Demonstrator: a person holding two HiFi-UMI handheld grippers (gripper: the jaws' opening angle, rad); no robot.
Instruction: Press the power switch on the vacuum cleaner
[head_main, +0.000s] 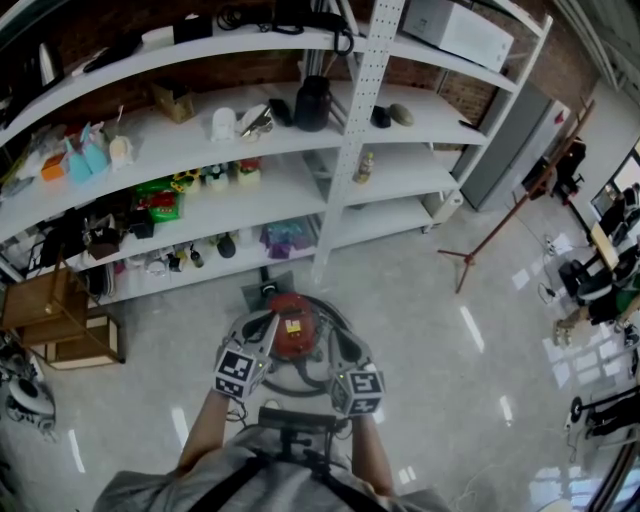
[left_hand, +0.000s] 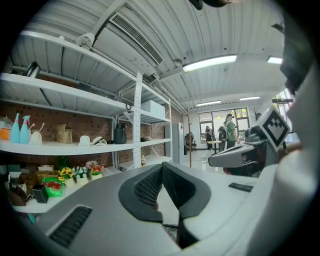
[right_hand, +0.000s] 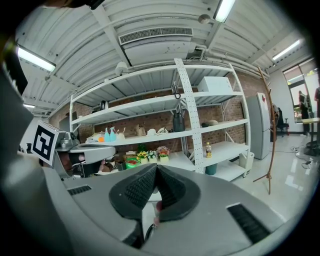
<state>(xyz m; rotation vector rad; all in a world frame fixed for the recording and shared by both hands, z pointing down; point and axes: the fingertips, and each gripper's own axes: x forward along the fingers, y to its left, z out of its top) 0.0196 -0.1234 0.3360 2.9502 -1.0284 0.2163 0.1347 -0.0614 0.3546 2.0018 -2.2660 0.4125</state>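
In the head view a red vacuum cleaner (head_main: 293, 325) sits on the pale floor just before the shelving, with a black hose (head_main: 347, 322) looped round it. My left gripper (head_main: 267, 325) hangs over the cleaner's left side and my right gripper (head_main: 338, 348) over its right side. Whether either touches it is hidden. In the left gripper view the left gripper (left_hand: 161, 168) points level at the shelves with its pads meeting at the tip, nothing between them. My right gripper (right_hand: 156, 170) looks the same in its own view, shut and empty. No switch can be made out.
A white shelf unit (head_main: 345, 150) full of small items stands right behind the cleaner. Wooden crates (head_main: 55, 320) sit at the left on the floor. A wooden tripod stand (head_main: 500, 225) and a grey cabinet (head_main: 510, 140) are to the right. People stand far off by the windows (left_hand: 230, 131).
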